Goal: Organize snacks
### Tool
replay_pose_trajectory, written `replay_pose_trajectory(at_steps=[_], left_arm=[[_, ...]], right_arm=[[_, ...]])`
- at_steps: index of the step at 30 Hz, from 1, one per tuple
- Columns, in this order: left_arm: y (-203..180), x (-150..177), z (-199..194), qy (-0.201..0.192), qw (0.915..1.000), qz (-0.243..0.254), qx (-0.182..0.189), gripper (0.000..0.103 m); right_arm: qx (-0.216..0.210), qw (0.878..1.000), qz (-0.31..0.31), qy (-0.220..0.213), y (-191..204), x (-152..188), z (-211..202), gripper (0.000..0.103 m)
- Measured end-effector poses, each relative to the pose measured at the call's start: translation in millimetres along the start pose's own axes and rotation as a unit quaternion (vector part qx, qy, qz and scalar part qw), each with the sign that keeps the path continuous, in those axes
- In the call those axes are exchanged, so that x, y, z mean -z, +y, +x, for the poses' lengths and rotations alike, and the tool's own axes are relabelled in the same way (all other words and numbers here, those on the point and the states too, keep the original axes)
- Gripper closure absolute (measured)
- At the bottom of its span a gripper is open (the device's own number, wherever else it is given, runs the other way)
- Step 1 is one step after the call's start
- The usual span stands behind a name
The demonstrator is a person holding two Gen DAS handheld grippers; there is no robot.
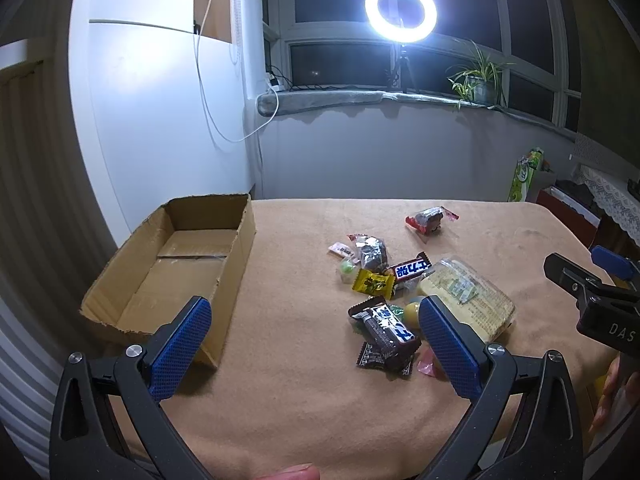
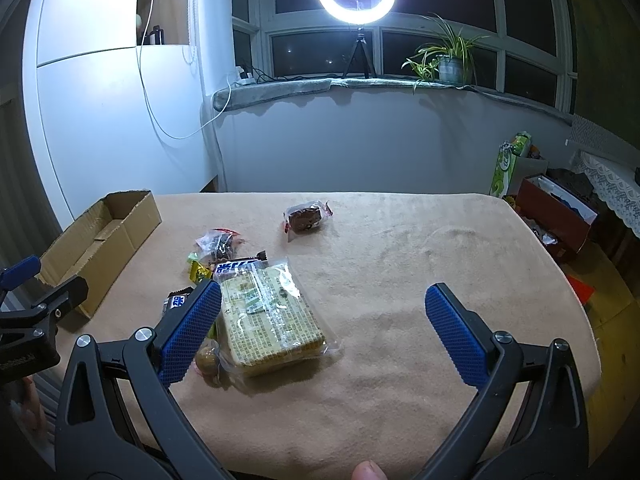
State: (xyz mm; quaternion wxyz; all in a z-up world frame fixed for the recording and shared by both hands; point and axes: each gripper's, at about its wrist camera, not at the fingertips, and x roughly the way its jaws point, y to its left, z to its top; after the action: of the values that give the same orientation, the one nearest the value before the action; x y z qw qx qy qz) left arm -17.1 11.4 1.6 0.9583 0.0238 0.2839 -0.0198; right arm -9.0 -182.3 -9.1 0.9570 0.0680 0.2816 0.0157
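Observation:
A heap of wrapped snacks lies on the tan-covered table (image 1: 304, 408): a big clear pack of yellow wafers (image 1: 476, 300) (image 2: 268, 316), two dark chocolate bars (image 1: 390, 330) (image 1: 412, 269), a yellow candy (image 1: 372, 283) and a dark cake in clear wrap (image 1: 428, 218) (image 2: 305, 217) lying apart at the back. An empty cardboard box (image 1: 180, 264) (image 2: 100, 240) sits at the left. My left gripper (image 1: 316, 318) is open above the bare cloth between box and heap. My right gripper (image 2: 323, 312) is open, its left finger over the heap's edge.
A ring light on a tripod (image 1: 401, 6) and a potted plant (image 1: 478, 80) stand on the windowsill behind. Boxes and bags (image 2: 552, 216) crowd the floor beyond the table's right edge. The table's right half (image 2: 440, 248) is bare cloth. A white wall panel stands at the left.

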Motion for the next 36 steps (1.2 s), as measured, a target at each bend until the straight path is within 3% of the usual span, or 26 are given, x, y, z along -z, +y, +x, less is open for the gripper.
replay_pose_trajectory(at_steps=[36], left_arm=[[5.7, 5.3, -1.6, -0.001, 1.0, -0.003, -0.004, 0.0]], right_arm=[[0.001, 1.0, -0.002, 0.001, 1.1, 2.6, -0.1, 0.0]])
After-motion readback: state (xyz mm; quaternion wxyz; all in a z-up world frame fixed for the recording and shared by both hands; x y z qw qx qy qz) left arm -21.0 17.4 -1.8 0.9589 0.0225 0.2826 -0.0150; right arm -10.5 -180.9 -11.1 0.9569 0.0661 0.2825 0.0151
